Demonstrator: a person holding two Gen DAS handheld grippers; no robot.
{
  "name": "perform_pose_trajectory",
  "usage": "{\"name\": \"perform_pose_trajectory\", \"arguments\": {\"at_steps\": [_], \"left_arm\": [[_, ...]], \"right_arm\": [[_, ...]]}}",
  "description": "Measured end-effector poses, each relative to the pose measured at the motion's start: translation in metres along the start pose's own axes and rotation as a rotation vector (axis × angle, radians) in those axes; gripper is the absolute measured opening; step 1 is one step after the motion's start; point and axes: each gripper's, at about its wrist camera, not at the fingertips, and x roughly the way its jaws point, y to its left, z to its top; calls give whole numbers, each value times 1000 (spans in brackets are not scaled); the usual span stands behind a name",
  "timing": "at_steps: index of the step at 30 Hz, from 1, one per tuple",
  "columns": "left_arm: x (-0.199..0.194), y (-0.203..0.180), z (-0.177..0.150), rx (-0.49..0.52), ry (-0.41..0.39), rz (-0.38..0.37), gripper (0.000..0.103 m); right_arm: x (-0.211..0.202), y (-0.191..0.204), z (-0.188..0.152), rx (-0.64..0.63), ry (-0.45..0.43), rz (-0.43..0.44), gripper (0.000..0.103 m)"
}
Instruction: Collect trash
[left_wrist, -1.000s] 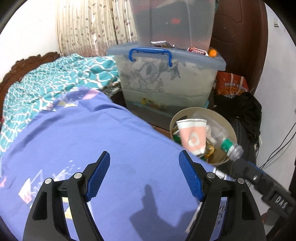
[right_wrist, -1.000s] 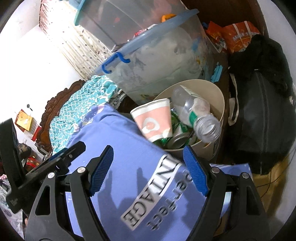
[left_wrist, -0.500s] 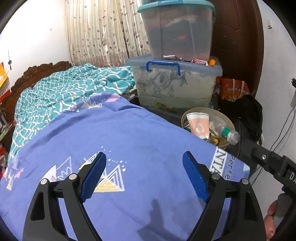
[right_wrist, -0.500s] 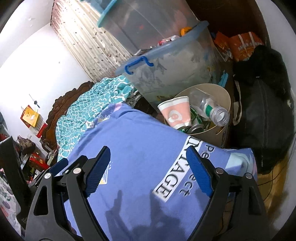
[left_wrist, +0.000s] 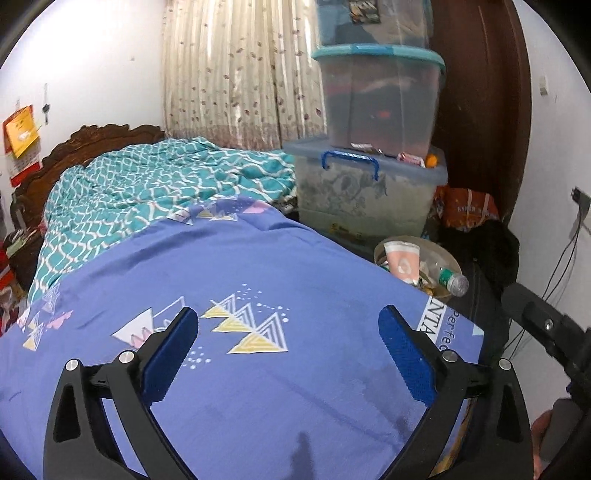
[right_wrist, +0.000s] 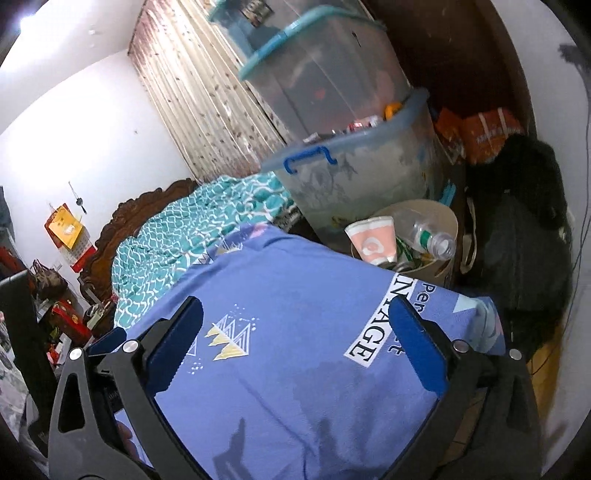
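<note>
**Both grippers empty over the bed**

Left gripper (left_wrist: 288, 347) and right gripper (right_wrist: 295, 339) are hovering over the bed (left_wrist: 258, 266), fingers spread wide, gripping nothing. Bin (right_wrist: 448, 218) is sitting beside the bed's corner, holding cup (right_wrist: 375, 242) and bottle (right_wrist: 430, 238).

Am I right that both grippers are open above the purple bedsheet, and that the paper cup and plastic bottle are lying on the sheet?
Not quite: the paper cup and plastic bottle sit in the trash bin beside the bed, as the right wrist view shows. Both grippers are indeed open above the purple bedsheet.
</note>
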Motion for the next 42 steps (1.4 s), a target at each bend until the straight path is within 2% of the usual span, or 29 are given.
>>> {"name": "perform_pose_trajectory", "arguments": {"at_steps": [5, 12, 17, 23, 33, 42], "left_arm": [[-15, 15, -5, -30, 3, 37, 94], [-42, 22, -13, -21, -48, 83, 94], [-63, 20, -17, 8, -93, 135, 94], [-84, 19, -23, 11, -123, 154, 94], [-94, 19, -33, -2, -106, 178, 94], [-89, 11, -42, 18, -75, 247, 94]], "right_arm": [[-21, 14, -12, -9, -39, -7, 99], [-45, 26, -26, -21, -109, -28, 100], [-58, 35, -30, -36, -147, -10, 100], [-73, 41, -38, -43, -194, 5, 100], [-74, 37, -45, -42, -168, 38, 100], [-69, 28, -54, -25, -132, 50, 100]]}}
